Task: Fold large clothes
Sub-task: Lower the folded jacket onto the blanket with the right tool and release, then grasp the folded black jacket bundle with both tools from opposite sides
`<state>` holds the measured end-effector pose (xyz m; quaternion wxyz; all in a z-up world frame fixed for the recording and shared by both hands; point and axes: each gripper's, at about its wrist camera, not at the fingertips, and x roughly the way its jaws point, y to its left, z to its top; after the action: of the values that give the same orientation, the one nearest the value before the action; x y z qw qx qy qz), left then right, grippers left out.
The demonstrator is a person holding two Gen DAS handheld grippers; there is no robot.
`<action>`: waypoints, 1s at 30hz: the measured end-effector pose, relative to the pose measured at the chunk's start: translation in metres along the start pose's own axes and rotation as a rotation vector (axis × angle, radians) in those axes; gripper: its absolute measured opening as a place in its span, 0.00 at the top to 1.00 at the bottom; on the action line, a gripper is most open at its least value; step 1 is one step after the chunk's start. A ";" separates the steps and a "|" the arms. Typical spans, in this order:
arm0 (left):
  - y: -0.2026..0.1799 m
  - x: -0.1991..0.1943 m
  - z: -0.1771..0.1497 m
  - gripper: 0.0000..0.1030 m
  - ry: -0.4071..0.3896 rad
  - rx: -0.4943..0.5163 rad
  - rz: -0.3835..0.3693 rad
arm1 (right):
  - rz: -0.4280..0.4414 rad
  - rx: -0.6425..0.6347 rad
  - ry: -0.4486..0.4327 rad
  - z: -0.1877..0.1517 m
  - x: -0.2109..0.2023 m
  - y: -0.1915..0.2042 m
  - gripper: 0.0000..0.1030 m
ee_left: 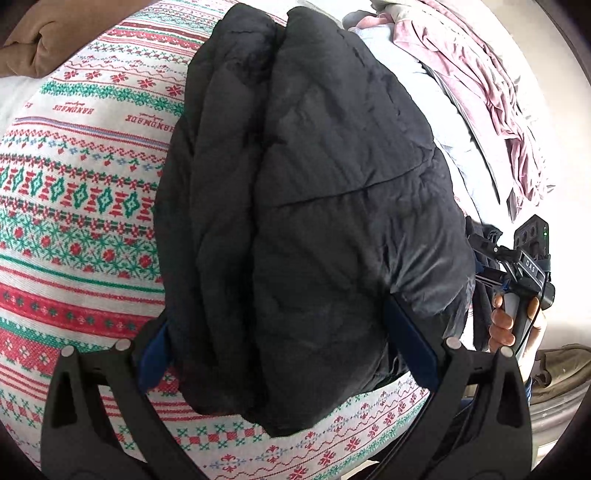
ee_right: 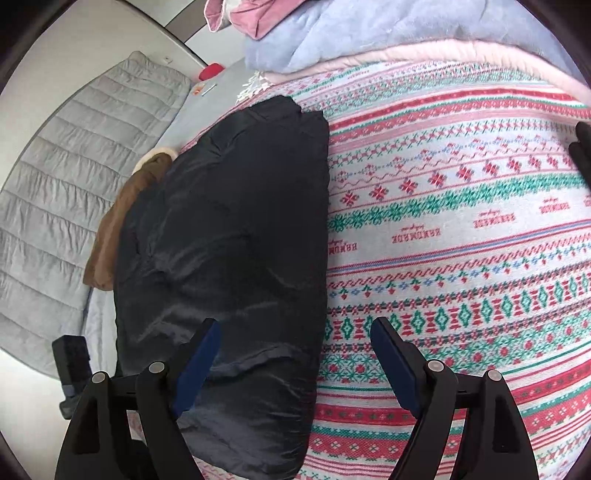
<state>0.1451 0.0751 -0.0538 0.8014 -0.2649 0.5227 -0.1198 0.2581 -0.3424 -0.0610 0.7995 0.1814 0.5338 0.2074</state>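
Observation:
A black padded jacket (ee_left: 314, 206) lies folded into a long bundle on a patterned red, green and white blanket (ee_left: 74, 206). My left gripper (ee_left: 284, 354) is open, its blue pads on either side of the jacket's near end, hovering at it. In the right wrist view the jacket (ee_right: 229, 236) lies left of centre. My right gripper (ee_right: 291, 350) is open and empty above the jacket's right edge, its left pad over the fabric. The right gripper also shows in the left wrist view (ee_left: 524, 266), held by a hand beside the jacket.
A pile of pink and light blue clothes (ee_left: 491, 85) lies beyond the jacket; it also shows in the right wrist view (ee_right: 332, 33). A brown garment (ee_right: 118, 218) lies at the jacket's left side. A grey quilted mat (ee_right: 74, 177) covers the floor to the left.

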 end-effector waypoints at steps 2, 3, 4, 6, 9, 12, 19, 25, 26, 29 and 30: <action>-0.003 0.002 0.001 0.01 -0.006 -0.006 0.001 | 0.004 0.013 0.013 -0.001 0.005 0.000 0.18; -0.005 0.003 0.000 0.01 -0.009 -0.005 0.003 | 0.009 0.021 0.022 -0.001 0.009 -0.001 0.18; -0.006 0.003 0.000 0.01 -0.012 -0.002 0.007 | 0.017 0.033 0.031 -0.002 0.012 -0.002 0.18; -0.007 0.003 -0.001 0.01 -0.019 0.003 0.014 | 0.042 0.059 0.042 -0.002 0.018 -0.004 0.18; -0.008 0.004 -0.002 0.02 -0.024 0.006 0.019 | 0.105 0.123 0.050 -0.001 0.025 -0.009 0.18; -0.009 0.004 -0.001 0.03 -0.022 0.001 0.016 | 0.159 0.186 0.044 0.001 0.031 -0.016 0.18; -0.007 0.004 -0.002 0.06 -0.024 -0.001 0.018 | 0.241 0.264 0.022 0.010 0.043 -0.026 0.18; -0.008 0.004 -0.002 0.09 -0.027 0.000 0.022 | 0.253 0.278 0.037 0.018 0.060 -0.023 0.16; -0.008 0.004 -0.002 0.10 -0.027 0.001 0.023 | 0.254 0.279 0.037 0.018 0.063 -0.022 0.15; -0.009 0.004 -0.003 0.15 -0.029 0.004 0.022 | 0.267 0.279 0.027 0.020 0.067 -0.019 0.13; -0.010 0.003 -0.003 0.16 -0.029 0.007 0.022 | 0.271 0.277 0.024 0.021 0.069 -0.018 0.13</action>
<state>0.1445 0.0645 -0.0522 0.8111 -0.2578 0.5136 -0.1091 0.3040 -0.3226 -0.1162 0.7253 0.3574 0.5373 0.2397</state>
